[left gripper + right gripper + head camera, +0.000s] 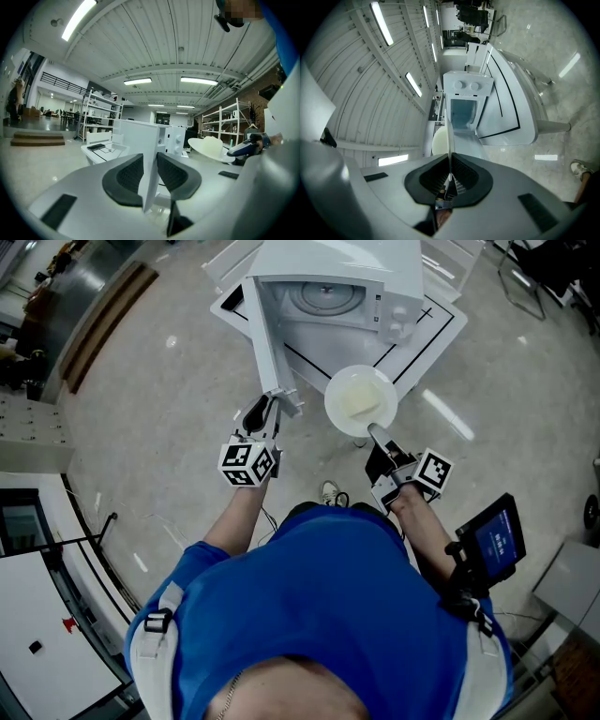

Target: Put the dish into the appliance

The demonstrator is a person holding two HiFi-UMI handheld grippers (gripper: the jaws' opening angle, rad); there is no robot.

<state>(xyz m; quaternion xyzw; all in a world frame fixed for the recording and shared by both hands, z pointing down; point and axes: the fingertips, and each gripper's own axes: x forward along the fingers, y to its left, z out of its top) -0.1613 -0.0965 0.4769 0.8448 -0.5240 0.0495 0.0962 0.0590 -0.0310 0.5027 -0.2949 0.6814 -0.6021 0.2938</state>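
- Right gripper (380, 439): clamped on the near rim of the dish (359, 399). In the right gripper view the rim runs edge-on between the closed pads (449, 136).
- Dish: round and pale, carried face up and about level in the air. It reaches forward from the jaws, over the front edge of the white table (441, 320).
- Key relation: the open cavity of the microwave (347, 287) lies straight ahead of the dish along the right gripper's own jaw line. The dish sits just outside the opening and slightly to its right in the head view. The glass turntable (323, 298) shows inside, with nothing on it.
- Left gripper (272, 407): closed on the free edge of the microwave door (265, 334). The left gripper view shows the white panel (151, 164) pinched between both pads. The door stands swung out to the left of the cavity.
- Nearer hand: the right, which already carries the dish; the left is taken up with the door.
- Pose: both forearms reach forward from the person's torso. The right gripper points roughly level at the microwave, and the left tips slightly downward.
- Judgement: the coming move is probably a straight push forward with a small shift to the left, holding the dish level so it passes the door frame.
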